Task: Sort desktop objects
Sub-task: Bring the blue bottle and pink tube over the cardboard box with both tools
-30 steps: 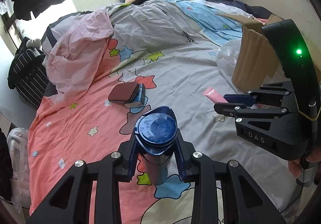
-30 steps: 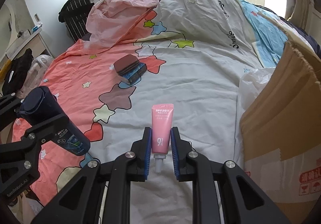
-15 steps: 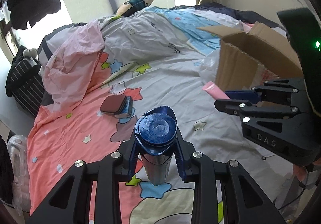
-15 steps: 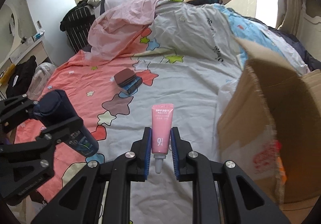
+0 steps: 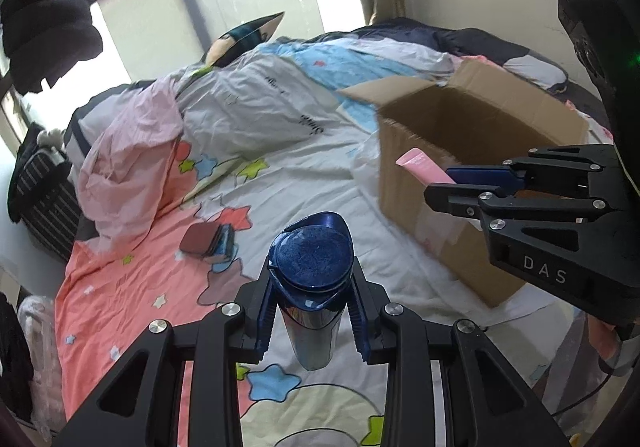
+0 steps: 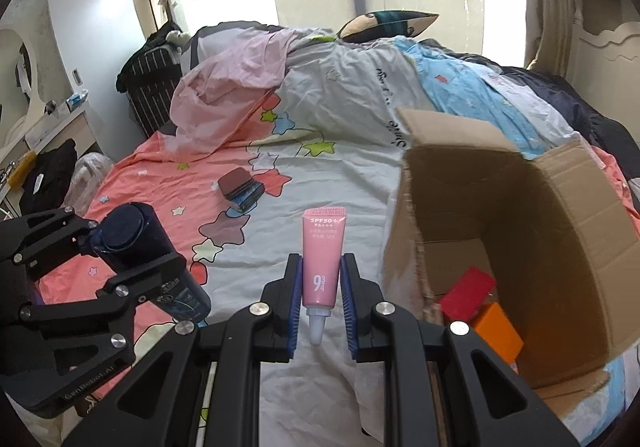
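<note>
Right wrist view shows my right claw (image 6: 320, 297) clamped on the pink tube (image 6: 322, 261), lifted above the bed (image 6: 352, 175) just left of the open cardboard box (image 6: 560, 231), I judge ready to drop in beside the red and orange items. Its long axis runs along my fingers, cap toward me, crimped end forward. My left claw (image 5: 311, 313) grips the blue bottle (image 5: 312, 287) near its cap, body hanging down, so both go together.
</note>
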Demonstrator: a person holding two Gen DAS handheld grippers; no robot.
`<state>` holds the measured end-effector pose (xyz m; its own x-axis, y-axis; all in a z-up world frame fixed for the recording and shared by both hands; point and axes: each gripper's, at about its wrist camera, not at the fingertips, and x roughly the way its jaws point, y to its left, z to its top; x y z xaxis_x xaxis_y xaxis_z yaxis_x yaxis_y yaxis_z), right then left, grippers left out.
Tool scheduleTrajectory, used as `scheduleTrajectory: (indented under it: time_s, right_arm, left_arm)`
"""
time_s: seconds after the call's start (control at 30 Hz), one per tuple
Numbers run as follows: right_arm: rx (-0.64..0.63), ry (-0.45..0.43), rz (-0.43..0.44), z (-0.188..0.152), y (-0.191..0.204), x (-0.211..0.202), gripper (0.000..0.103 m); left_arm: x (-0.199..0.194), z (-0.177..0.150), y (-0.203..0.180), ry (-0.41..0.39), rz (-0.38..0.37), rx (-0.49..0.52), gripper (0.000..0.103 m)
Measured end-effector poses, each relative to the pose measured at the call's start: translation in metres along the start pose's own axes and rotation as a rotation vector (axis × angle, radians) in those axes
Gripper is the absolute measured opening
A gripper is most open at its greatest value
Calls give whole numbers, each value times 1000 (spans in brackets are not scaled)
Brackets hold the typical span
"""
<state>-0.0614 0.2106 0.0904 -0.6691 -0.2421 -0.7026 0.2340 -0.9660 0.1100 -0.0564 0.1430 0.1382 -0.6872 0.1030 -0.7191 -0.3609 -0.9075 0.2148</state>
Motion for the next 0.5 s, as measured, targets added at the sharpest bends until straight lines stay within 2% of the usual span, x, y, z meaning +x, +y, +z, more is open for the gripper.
scheduleTrajectory:
  time_s: [0.5]
  right_arm:
    - [83,-41,-86,-12,-60,-40,17]
  left_arm:
    - [-9,25,-47,-44,-71,56,33]
